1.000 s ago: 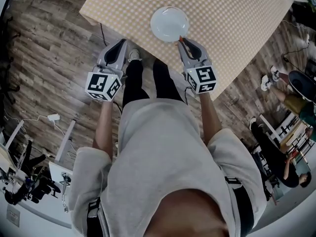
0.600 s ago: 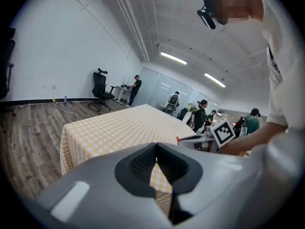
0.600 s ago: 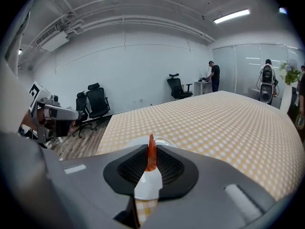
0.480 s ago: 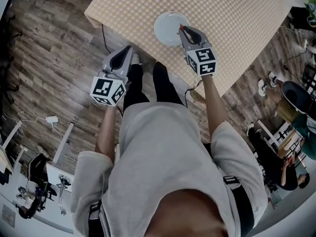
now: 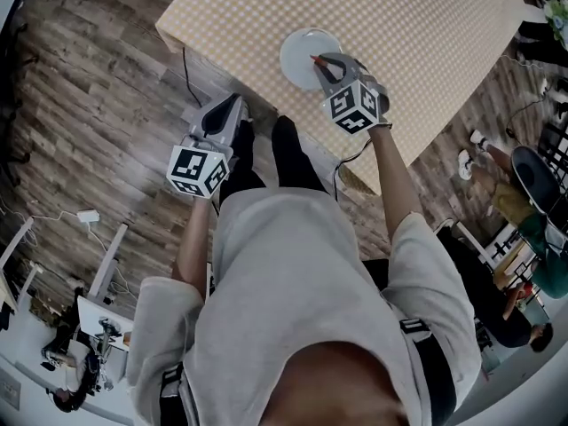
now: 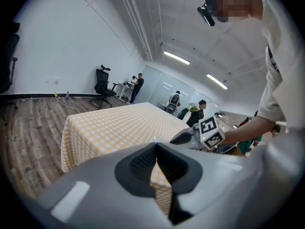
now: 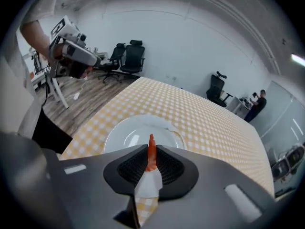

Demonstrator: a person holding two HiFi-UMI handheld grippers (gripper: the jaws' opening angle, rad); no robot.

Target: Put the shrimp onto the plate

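A shrimp (image 7: 151, 155) with an orange tail and a pale body is pinched upright between my right gripper's (image 7: 151, 165) jaws. In the head view the right gripper (image 5: 320, 63) reaches over the near rim of the white plate (image 5: 304, 50), and the shrimp's orange tip (image 5: 313, 59) pokes out over it. The plate (image 7: 125, 136) is empty and lies just beyond the jaws on the yellow checked tablecloth (image 7: 209, 118). My left gripper (image 5: 236, 105) hangs off the table's near edge over the floor. Its jaws (image 6: 155, 149) are shut with nothing in them.
The table's near corner (image 5: 169, 27) and edge drop to a wood floor (image 5: 80, 105). The person's legs and feet (image 5: 266, 153) stand between the two grippers. Office chairs (image 7: 128, 56) and people (image 7: 259, 104) are far off across the room.
The right gripper has moved forward and left with the shrimp, from the plate's near right rim to over the plate. The left gripper has stayed off the table's edge.
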